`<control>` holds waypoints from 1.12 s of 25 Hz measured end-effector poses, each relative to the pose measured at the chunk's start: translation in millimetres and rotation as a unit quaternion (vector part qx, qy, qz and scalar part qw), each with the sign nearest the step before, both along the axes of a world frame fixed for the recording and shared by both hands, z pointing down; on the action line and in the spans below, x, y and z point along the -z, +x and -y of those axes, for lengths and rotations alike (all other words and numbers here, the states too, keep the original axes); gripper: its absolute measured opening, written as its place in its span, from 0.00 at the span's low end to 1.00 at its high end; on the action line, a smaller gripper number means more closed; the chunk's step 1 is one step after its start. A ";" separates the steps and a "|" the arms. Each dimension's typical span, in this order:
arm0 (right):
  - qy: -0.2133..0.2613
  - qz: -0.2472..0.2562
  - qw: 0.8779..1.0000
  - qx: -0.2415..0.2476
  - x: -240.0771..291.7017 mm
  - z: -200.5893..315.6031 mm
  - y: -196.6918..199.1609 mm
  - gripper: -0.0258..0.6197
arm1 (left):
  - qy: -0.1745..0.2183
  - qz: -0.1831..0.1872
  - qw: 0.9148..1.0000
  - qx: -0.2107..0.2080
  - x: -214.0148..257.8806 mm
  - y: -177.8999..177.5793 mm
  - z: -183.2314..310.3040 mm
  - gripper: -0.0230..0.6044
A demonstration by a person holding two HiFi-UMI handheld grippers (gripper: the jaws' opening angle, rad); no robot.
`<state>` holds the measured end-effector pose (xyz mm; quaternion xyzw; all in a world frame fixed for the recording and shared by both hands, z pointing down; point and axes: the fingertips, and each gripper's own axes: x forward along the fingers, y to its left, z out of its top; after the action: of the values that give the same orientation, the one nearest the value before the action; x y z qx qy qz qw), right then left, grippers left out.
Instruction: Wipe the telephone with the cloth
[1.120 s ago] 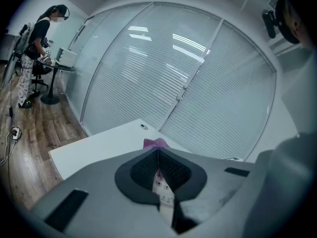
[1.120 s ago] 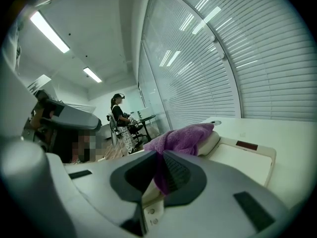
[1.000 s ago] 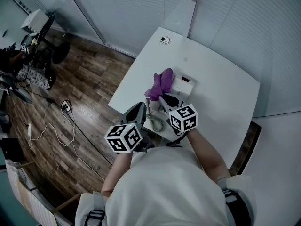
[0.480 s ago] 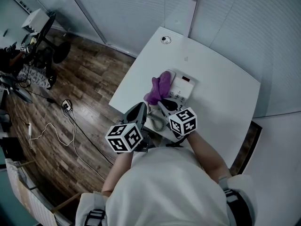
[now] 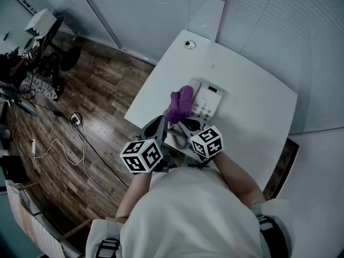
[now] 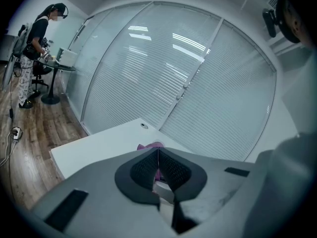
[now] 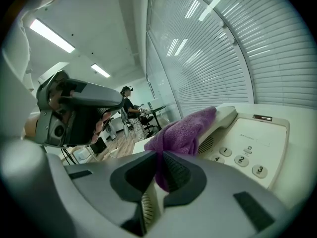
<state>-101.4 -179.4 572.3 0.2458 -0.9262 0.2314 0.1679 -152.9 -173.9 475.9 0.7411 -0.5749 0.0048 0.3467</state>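
The right gripper's (image 7: 159, 168) jaws were clamped on the near end of the purple cloth (image 7: 187, 129), the fabric pinched between the ribbed pads and bunching up beyond the tips. The left gripper's (image 6: 158, 158) jaws were pressed together with nothing between them; a sliver of purple showed just past their tips, apart from the pads.

In the head view the white telephone (image 5: 208, 102) sat on the white table (image 5: 252, 79), toward the table's left edge and closer to the person than to the far corner. The cloth lay draped over the handset (image 7: 224, 117), which ran along the telephone's left side; the far part of the fabric rested on the handset while the near part hung from the right gripper. To the right of the cloth the keypad (image 7: 241, 160) was uncovered, and round keys marked 2, 3 and 4 could be read in the right gripper view. A coiled cord (image 5: 180, 138) lay on the table at the telephone's near side, between the two grippers.

The left gripper hung just left of the right one, by the table's left edge, its tips short of the telephone. A small round fitting (image 5: 188, 45) sat at the table's far corner. A wooden floor (image 5: 102, 90) spread out to the left of the table, with a loose cable (image 5: 59, 149) trailing across it. Far off to the left, in the left gripper view, a person (image 6: 37, 43) stood beside a desk
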 end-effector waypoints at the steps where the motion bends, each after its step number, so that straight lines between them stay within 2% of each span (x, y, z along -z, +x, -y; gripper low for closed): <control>1: 0.000 -0.003 1.000 0.003 -0.9 -1.6 -1.2 0.11 | 0.000 0.000 1.000 0.000 -0.3 -0.6 -0.7 0.07; 9: -0.018 -0.020 0.999 0.029 -10.0 -14.2 -8.5 0.11 | 0.000 -0.002 1.000 0.001 -1.4 -1.9 -3.1 0.07; 13: -0.009 -0.037 0.999 0.038 -12.5 -18.3 -10.9 0.11 | -0.001 -0.003 1.000 0.001 -1.7 -2.3 -6.0 0.07; 24: -0.013 -0.037 0.999 0.034 -11.9 -16.7 -10.1 0.11 | 0.001 -0.006 1.000 -0.002 -0.8 2.6 -6.0 0.07; 28: 0.006 -0.044 0.998 0.037 -4.2 -18.1 -7.5 0.11 | 0.002 -0.005 1.000 -0.002 -0.2 3.0 -6.6 0.07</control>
<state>-108.9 -161.3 576.5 0.2223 -0.9277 0.2089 0.2152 -149.9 -167.3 476.0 0.7430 -0.5715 0.0009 0.3482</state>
